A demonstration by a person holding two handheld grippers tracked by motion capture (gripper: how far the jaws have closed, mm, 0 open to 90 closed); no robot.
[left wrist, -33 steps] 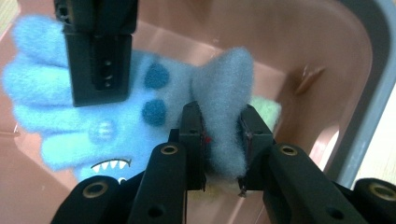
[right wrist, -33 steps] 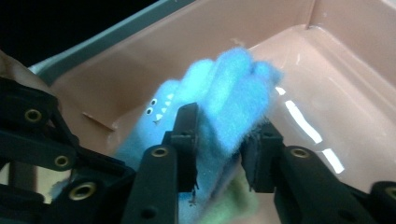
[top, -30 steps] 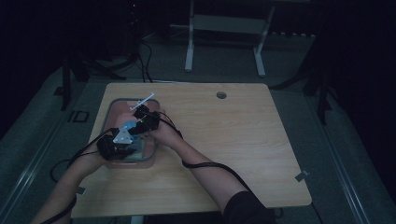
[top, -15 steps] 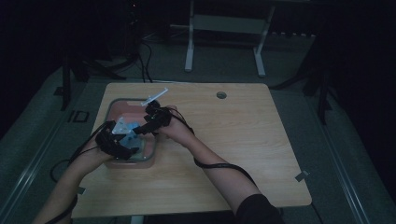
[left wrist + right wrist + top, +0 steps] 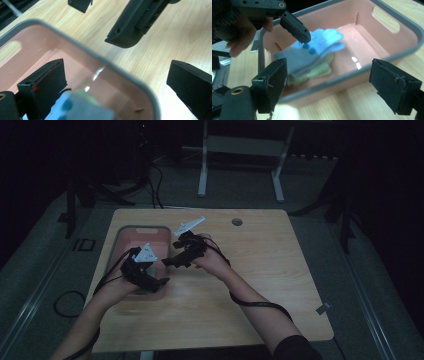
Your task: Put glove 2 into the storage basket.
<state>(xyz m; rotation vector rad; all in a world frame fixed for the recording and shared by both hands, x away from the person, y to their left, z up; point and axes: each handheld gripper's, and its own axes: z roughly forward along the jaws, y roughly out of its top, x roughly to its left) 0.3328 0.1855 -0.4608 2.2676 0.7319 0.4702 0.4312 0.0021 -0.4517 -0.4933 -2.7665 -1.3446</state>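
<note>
Felt pieces, a blue-grey one stacked on a pale green one [image 5: 312, 58], lie inside the pink plastic bin with the grey rim [image 5: 372, 67]. Nearer that bin, the right gripper [image 5: 332, 87] has just been opening, nothing between its jaws; it should back off level. Beyond the stack, the left gripper [image 5: 295, 25], likewise just opened and empty, should lift straight clear of the rim.

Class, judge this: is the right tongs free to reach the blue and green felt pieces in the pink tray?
Probably yes: the right tongs stand open facing the felt pieces, over the tray's low rim.
</note>
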